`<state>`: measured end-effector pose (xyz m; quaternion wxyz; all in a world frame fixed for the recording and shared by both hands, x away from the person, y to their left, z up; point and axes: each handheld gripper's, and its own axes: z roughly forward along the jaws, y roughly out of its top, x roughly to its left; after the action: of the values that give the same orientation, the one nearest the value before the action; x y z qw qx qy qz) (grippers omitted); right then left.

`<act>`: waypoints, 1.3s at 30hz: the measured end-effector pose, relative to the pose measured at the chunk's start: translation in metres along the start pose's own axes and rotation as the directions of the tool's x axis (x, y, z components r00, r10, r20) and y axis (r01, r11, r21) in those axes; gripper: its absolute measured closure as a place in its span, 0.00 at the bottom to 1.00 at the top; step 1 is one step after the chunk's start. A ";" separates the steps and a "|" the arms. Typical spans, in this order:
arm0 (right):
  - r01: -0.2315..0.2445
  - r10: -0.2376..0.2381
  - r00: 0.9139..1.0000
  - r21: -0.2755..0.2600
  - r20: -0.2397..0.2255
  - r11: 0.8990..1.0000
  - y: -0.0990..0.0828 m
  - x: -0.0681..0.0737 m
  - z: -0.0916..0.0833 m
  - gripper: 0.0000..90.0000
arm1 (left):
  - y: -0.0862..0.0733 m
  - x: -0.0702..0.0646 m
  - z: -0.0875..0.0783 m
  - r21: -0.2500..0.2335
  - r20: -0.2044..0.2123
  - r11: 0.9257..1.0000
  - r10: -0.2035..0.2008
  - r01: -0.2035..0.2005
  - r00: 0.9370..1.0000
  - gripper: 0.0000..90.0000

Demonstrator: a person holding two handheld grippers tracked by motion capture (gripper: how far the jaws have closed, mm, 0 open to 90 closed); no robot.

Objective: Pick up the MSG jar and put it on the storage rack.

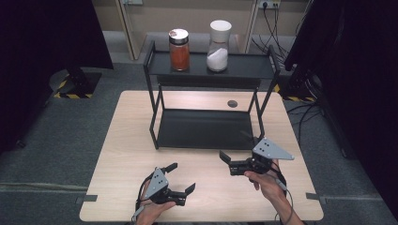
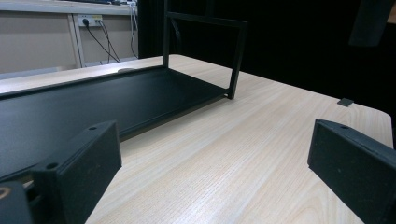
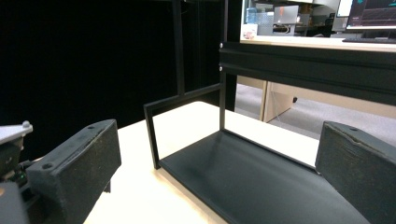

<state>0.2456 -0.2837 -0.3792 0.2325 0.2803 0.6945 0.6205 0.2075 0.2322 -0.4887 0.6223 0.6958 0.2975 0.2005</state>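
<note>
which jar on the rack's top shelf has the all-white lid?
The right-hand jar, holding white powder. The left jar holds orange-red contents under a brownish-topped lid.

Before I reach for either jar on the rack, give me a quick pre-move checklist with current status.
1. Left tongs open and empty: ok, jaws spread wide in the left gripper view.
2. Right tongs open and empty: ok.
3. Orange-filled jar upright on the top shelf: ok.
4. White-filled jar upright, apart from the orange one: ok.
5. Lower shelf free for placing: ok, nothing lies on it.
6. Jar lids tight: cannot tell.
</note>
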 end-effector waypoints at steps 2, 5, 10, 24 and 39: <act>0.004 -0.004 1.000 0.003 -0.001 1.000 -0.004 0.001 0.000 0.00 | 0.000 0.000 0.000 -0.002 -0.001 1.000 0.000 0.000 1.000 0.02; 0.003 -0.003 1.000 0.004 0.001 1.000 -0.010 0.003 -0.001 0.00 | 0.000 0.000 0.000 -0.002 -0.001 1.000 -0.001 0.001 1.000 0.02; 0.003 -0.003 1.000 0.007 0.002 1.000 -0.020 0.005 -0.002 0.00 | 0.000 0.000 0.000 -0.002 -0.001 1.000 0.000 0.000 1.000 0.02; -0.008 0.007 1.000 0.036 0.008 0.999 -0.042 0.009 -0.002 0.00 | -0.001 0.000 0.000 0.000 -0.007 1.000 -0.006 0.006 1.000 0.02; -0.012 0.012 1.000 0.042 0.004 0.999 -0.065 0.011 0.000 0.00 | -0.001 0.003 0.001 0.002 -0.009 1.000 -0.011 0.011 1.000 0.02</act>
<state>0.2303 -0.2810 -0.4438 0.2242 0.2907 0.7051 0.6067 0.2100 0.2333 -0.4897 0.6214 0.6937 0.3043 0.2000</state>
